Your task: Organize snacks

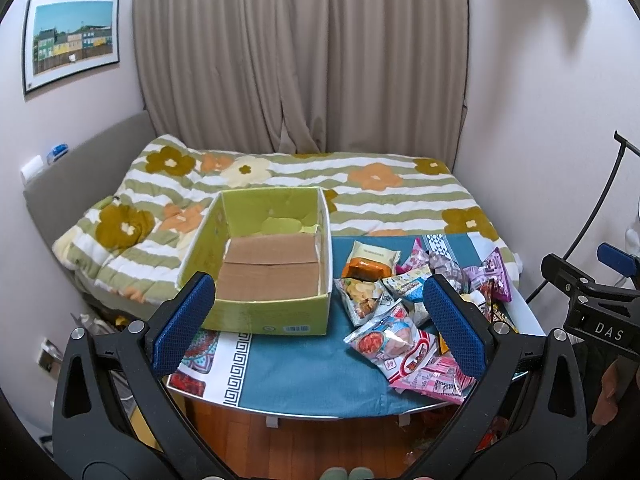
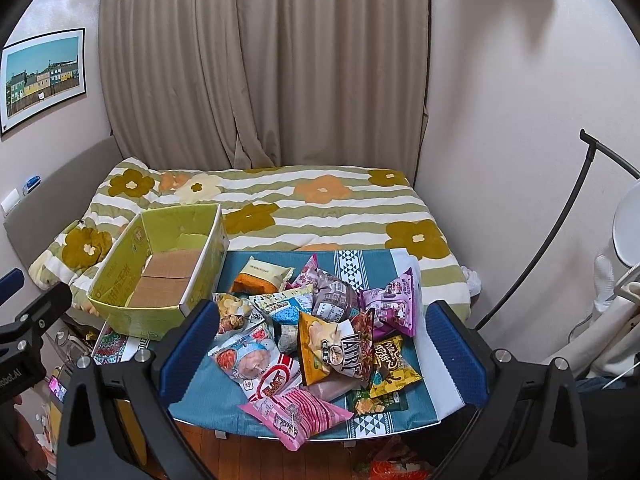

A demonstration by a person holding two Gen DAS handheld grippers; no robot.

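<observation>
An empty green cardboard box (image 1: 264, 316) (image 2: 132, 320) stands on the left part of a small table with a teal cloth (image 1: 296, 376) (image 2: 404, 408). To its right lies a heap of several snack packets (image 1: 400, 320) (image 2: 320, 332), among them a pink striped one (image 2: 296, 410) and a yellow one (image 2: 320, 344). My left gripper (image 1: 320, 320) hovers open above the table's near edge, between box and heap. Over the heap's near side my right gripper (image 2: 324, 352) is open too. Neither holds anything.
A bed with a flowered striped quilt (image 1: 360, 188) (image 2: 328, 204) lies behind the table, beige curtains (image 1: 300, 60) beyond it. The other gripper's body shows at far right (image 1: 592, 312) and far left (image 2: 24, 332). A black lamp stand (image 2: 560, 240) curves at right. Wooden floor (image 1: 304, 444) lies below.
</observation>
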